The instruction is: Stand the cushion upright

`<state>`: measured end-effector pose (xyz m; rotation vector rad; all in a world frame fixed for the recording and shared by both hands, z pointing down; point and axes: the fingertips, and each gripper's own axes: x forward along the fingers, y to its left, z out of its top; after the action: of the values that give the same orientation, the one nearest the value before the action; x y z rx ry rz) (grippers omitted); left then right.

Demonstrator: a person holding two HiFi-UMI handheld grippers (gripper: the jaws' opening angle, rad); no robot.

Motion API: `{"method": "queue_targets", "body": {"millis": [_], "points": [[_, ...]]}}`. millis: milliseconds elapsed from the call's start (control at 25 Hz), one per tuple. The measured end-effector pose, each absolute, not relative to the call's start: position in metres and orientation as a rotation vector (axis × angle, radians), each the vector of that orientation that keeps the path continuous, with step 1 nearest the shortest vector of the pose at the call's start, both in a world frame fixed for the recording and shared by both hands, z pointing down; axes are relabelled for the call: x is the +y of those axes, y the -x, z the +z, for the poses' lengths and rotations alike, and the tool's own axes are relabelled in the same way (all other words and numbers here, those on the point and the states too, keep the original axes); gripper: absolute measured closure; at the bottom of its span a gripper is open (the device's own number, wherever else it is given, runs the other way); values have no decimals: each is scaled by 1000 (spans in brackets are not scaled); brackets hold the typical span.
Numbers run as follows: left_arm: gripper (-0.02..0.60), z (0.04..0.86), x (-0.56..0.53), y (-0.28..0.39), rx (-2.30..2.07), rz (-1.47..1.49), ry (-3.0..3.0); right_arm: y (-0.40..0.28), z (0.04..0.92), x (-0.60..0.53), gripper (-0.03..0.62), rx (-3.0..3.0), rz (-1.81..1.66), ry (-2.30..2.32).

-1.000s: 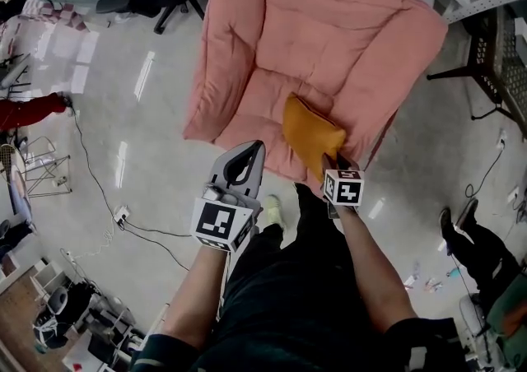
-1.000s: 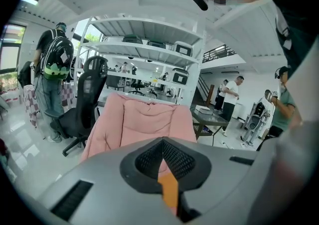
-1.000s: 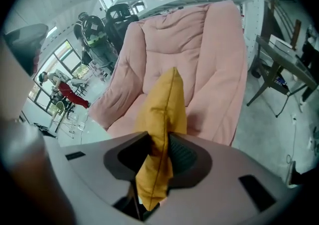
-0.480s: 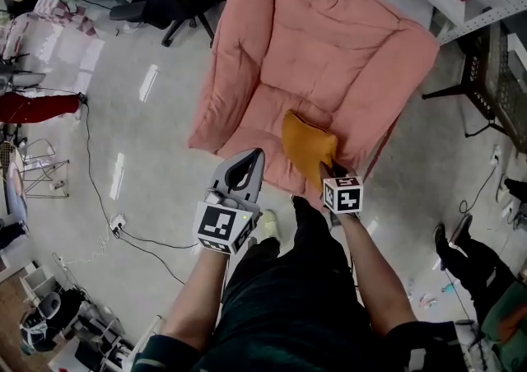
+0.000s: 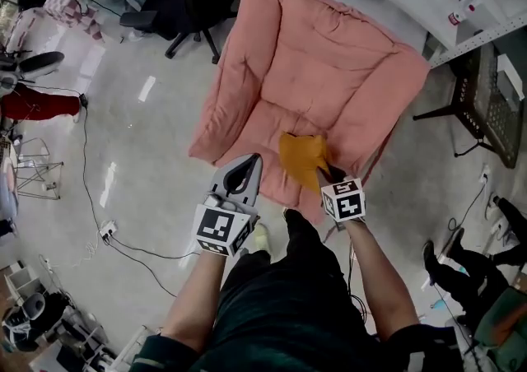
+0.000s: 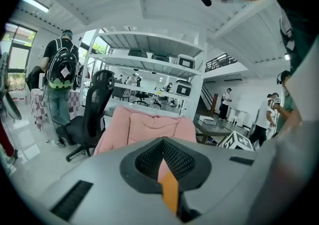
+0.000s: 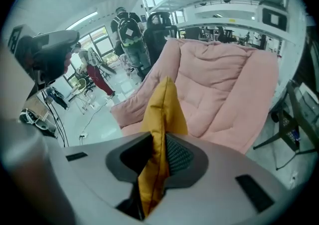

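A mustard-orange cushion (image 5: 300,160) hangs over the front of the seat of a pink armchair (image 5: 329,58). My right gripper (image 5: 328,173) has the cushion's near edge between its jaws; they are closing and the pads press the fabric. In the right gripper view the cushion (image 7: 164,104) rises edge-on out of the right gripper (image 7: 160,138), with the armchair (image 7: 224,84) behind. My left gripper (image 5: 254,160) hovers left of the cushion by the seat's front edge, shut and empty. The left gripper view shows the left gripper (image 6: 164,142) pointing at the armchair (image 6: 149,124).
A black office chair (image 5: 185,0) stands left of the armchair, and a dark metal rack (image 5: 494,90) to its right. A cable (image 5: 90,165) trails over the glossy floor at the left. Shelving (image 6: 149,59) and several people stand behind the armchair. My shoe (image 5: 259,234) is near the seat front.
The right gripper has risen and rolled, lifting the cushion's near edge off the seat so that it hangs more bunched. The left gripper has risen slightly.
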<state>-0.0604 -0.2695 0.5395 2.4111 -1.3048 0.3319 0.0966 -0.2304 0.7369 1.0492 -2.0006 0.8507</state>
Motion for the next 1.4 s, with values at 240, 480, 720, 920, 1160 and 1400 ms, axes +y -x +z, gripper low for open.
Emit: {"method": "queue_targets", "body": {"millis": [240, 480, 720, 920, 1160, 1400], "points": [[575, 527, -276, 74, -1353, 312, -2398, -85, 706, -268, 527, -2058, 717, -915], [575, 525, -287, 82, -1409, 309, -2372, -76, 686, -317, 530, -2101, 597, -807], [575, 523, -304, 95, -1465, 319, -2334, -51, 687, -369, 528, -2132, 521, -666], [575, 528, -313, 105, -1496, 333, -2298, -33, 711, -399, 526, -2123, 498, -530], [575, 533, -321, 107, -1508, 366, -2267, -32, 745, -436, 523, -2081, 428, -420], [575, 540, -328, 98, -1480, 389, -2266, -34, 767, -472, 499, -2094, 422, -394]]}}
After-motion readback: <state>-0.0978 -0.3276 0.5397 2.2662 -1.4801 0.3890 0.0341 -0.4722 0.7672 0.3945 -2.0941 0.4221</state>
